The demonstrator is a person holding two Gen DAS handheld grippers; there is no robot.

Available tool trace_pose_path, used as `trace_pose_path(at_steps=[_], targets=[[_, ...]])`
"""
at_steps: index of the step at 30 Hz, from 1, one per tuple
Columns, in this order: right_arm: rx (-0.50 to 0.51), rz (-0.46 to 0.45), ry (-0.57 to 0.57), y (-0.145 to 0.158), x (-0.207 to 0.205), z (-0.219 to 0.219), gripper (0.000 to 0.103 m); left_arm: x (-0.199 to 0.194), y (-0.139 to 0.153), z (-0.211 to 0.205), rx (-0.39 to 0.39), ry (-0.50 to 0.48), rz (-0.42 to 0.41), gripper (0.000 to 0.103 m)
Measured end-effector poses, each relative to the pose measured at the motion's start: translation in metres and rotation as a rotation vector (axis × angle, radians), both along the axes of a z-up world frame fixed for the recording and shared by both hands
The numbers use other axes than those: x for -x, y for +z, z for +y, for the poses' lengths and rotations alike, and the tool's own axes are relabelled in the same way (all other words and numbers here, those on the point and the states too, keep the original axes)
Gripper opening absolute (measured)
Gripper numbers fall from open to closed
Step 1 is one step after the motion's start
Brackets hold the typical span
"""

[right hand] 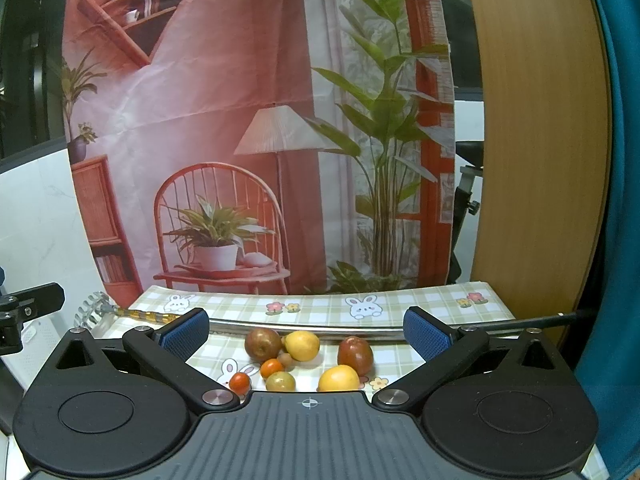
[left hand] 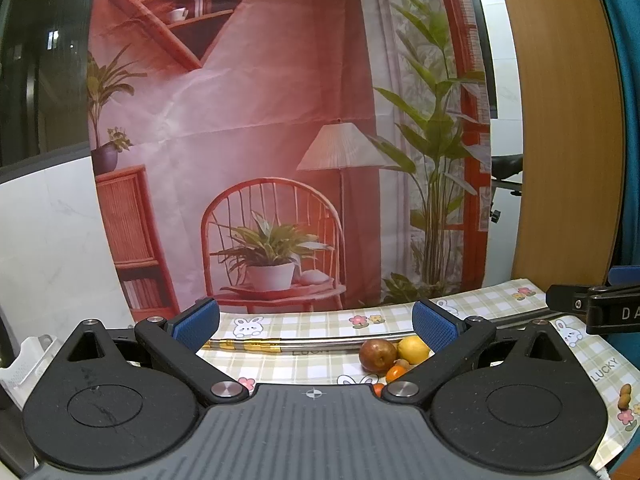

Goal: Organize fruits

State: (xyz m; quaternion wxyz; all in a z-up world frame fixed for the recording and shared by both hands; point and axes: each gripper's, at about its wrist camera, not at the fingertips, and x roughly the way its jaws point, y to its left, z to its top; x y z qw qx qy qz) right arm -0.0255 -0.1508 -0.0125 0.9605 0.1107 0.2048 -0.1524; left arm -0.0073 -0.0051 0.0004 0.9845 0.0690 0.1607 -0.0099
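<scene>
Several fruits lie loose on a checked bunny tablecloth [right hand: 320, 308]. In the right wrist view: a brownish apple [right hand: 263, 343], a yellow lemon [right hand: 303, 345], a red apple [right hand: 355, 354], an orange [right hand: 339, 378], a small tangerine [right hand: 272, 367], a small red fruit [right hand: 240, 383] and a greenish fruit [right hand: 281, 381]. My right gripper [right hand: 306, 334] is open above them, holding nothing. In the left wrist view the brownish apple [left hand: 377, 355], lemon [left hand: 413, 349] and tangerine [left hand: 396, 373] sit near the right fingertip. My left gripper [left hand: 316, 326] is open and holds nothing.
A long metal rod with a gold-banded handle [right hand: 280, 325] lies across the cloth behind the fruit. A printed room backdrop [right hand: 260, 140] hangs just behind the table. A wooden panel [right hand: 536, 140] stands at right. Two small brown nuts [left hand: 624, 396] lie at the cloth's right edge.
</scene>
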Motion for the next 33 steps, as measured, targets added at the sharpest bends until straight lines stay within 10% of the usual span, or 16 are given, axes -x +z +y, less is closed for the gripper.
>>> trace_pose_path(at_steps=[33], targets=[[-0.012,0.002,0.003,-0.0059,0.0021,-0.0068,0.103,-0.0014,-0.0038,0.0064,0.073,-0.078,0.002,0.103]])
